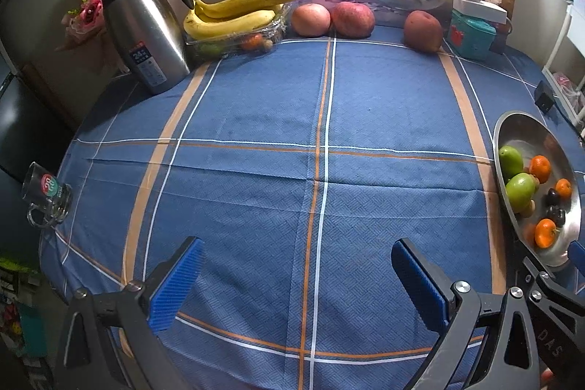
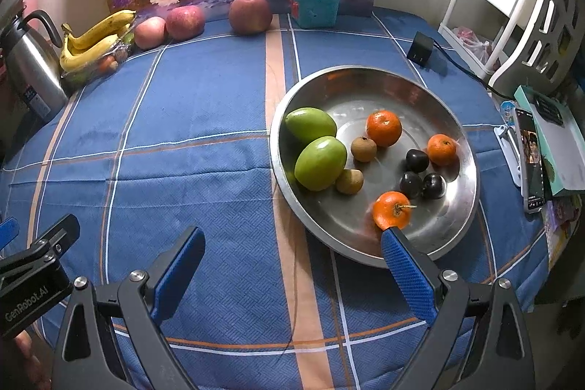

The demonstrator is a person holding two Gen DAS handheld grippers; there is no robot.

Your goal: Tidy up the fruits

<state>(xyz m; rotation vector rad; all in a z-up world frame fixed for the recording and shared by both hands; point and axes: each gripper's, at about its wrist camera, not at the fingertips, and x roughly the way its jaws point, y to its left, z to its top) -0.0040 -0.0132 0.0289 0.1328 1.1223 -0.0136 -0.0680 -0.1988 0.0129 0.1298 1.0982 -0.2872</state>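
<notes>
A steel bowl (image 2: 365, 79) on the blue tablecloth holds two green mangoes (image 2: 320, 163), three mandarins (image 2: 384, 128), two brown fruits (image 2: 363, 148) and three dark plums (image 2: 416, 160). It also shows in the left wrist view (image 1: 526, 130). Three red apples (image 1: 310, 19) stand along the far edge, also in the right wrist view (image 2: 250, 13). Bananas (image 1: 234, 13) lie on a clear tray. My left gripper (image 1: 298, 284) is open and empty over the cloth. My right gripper (image 2: 292, 265) is open and empty; its right finger overlaps the bowl's near rim.
A steel kettle (image 1: 140, 31) stands at the far left, a glass mug (image 1: 45, 200) at the left edge. A teal box (image 2: 314, 4) with a lamp stands at the back. A black adapter (image 2: 420, 48), a phone (image 2: 532, 159) and a box lie at the right.
</notes>
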